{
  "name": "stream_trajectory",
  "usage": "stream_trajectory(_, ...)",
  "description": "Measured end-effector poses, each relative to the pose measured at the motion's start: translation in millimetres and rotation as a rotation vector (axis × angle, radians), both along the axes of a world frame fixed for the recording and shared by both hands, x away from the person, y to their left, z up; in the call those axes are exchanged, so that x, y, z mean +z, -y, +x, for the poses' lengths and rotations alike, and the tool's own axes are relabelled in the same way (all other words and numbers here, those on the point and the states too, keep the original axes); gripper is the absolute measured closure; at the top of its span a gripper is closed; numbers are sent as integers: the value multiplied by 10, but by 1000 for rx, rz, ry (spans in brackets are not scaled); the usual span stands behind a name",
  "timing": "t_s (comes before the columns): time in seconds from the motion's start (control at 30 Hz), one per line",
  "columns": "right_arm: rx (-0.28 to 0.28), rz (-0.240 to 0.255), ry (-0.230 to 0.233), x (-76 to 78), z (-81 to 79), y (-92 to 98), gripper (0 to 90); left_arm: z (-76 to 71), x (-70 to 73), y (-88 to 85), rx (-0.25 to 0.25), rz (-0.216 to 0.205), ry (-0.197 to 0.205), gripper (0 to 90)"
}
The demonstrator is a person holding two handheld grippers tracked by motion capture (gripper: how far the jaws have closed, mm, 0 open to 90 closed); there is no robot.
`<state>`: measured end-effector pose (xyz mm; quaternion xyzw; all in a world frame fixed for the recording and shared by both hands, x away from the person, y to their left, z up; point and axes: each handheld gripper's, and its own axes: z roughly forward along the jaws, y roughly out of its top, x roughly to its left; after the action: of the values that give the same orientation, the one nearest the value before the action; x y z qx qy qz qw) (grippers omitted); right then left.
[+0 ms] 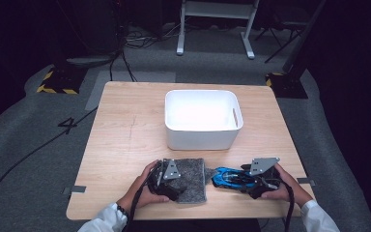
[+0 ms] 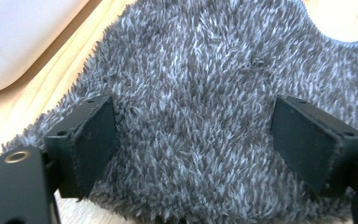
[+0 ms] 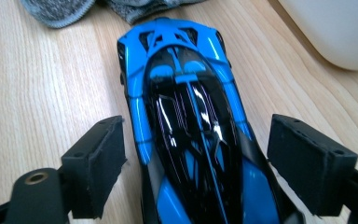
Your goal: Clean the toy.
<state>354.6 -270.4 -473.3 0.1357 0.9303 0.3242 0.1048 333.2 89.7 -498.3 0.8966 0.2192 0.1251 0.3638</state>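
The white bin (image 1: 202, 120) looks empty; the car (image 1: 229, 177) lies crosswise between the right gripper's (image 3: 193, 154) wide jaws, the left gripper (image 2: 193, 140) wide over the cloth (image 1: 191, 180).

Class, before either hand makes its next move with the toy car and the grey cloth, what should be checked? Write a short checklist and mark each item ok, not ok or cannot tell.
1. Right tongs open, jaws either side of the blue toy car: ok.
2. Pads pressing on the car: not ok, gaps show on both sides.
3. Left tongs open over the grey fuzzy cloth: ok.
4. Cloth gripped: not ok, it lies flat between the jaws.
5. White bin upright on the table, open side up: ok.
6. Bin empty: cannot tell, glare washes out its inside.
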Motion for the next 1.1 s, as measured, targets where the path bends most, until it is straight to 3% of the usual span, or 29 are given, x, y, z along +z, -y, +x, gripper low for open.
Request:
stream_trajectory(0.2, 27, -6, 5, 76, 13, -192, 196, 21, -2, -71, 10, -1, -21, 176)
stream_trajectory(0.37, 33, -35, 2, 53, 11, -197, 196, 16, -28, -64, 8, 9, -21, 171)
stream_trajectory(0.6, -16, -71, -30, -34, 59, -9, 162, 27, -49, -69, 11, -2, -24, 163)
stream_trajectory(0.73, -13, -112, -60, -106, 74, 152, 160, 38, -53, -63, 11, -1, -29, 154)
stream_trajectory(0.87, -18, -55, -107, -160, 101, 243, 182, 36, -55, -60, 13, -2, -27, 155)
stream_trajectory(1.1, 20, -2, -104, -188, 108, 275, 210, 53, -49, -37, 22, 4, -38, 151)
